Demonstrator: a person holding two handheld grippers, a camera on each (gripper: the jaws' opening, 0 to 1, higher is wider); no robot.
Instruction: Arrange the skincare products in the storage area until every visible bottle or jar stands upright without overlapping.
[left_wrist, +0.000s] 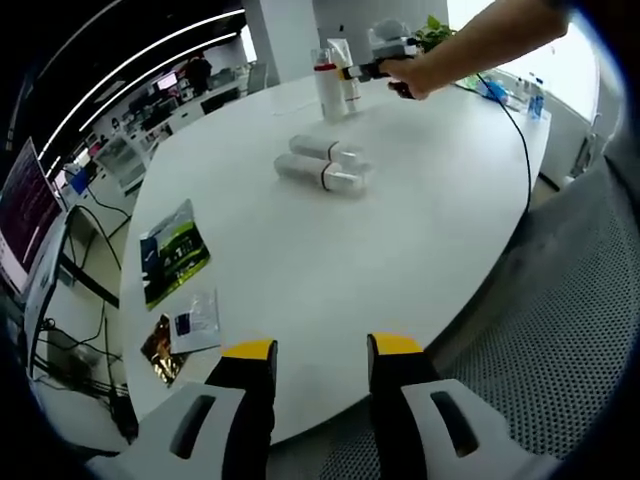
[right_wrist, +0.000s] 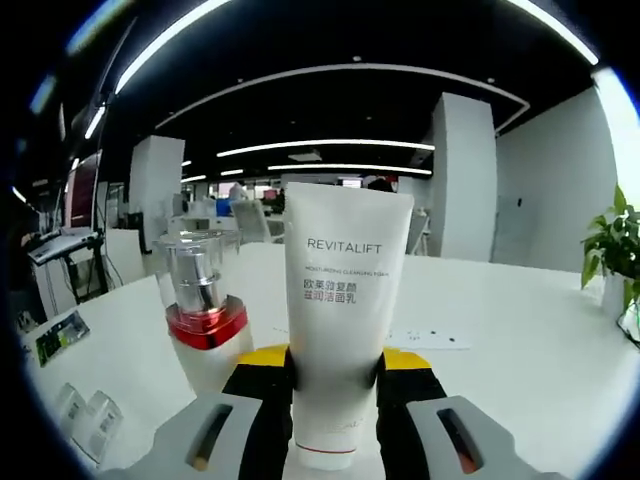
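Observation:
In the right gripper view my right gripper (right_wrist: 335, 375) is shut on a white REVITALIFT tube (right_wrist: 340, 300) that stands upright on the table. A white bottle with a red band and clear cap (right_wrist: 203, 320) stands just left of it. In the left gripper view the tube (left_wrist: 349, 75) and the red-banded bottle (left_wrist: 327, 82) stand at the far side of the white table (left_wrist: 400, 240), with the right gripper (left_wrist: 372, 66) at them, held by a person's hand. Two white bottles (left_wrist: 325, 165) lie on their sides mid-table. My left gripper (left_wrist: 322, 362) is open over the near edge.
Foil and printed packets (left_wrist: 175, 250) lie at the table's left edge, smaller ones (left_wrist: 185, 328) nearer. A cable (left_wrist: 520, 140) runs across the far right of the table by a plant (left_wrist: 432, 32). Desks and monitors stand off to the left.

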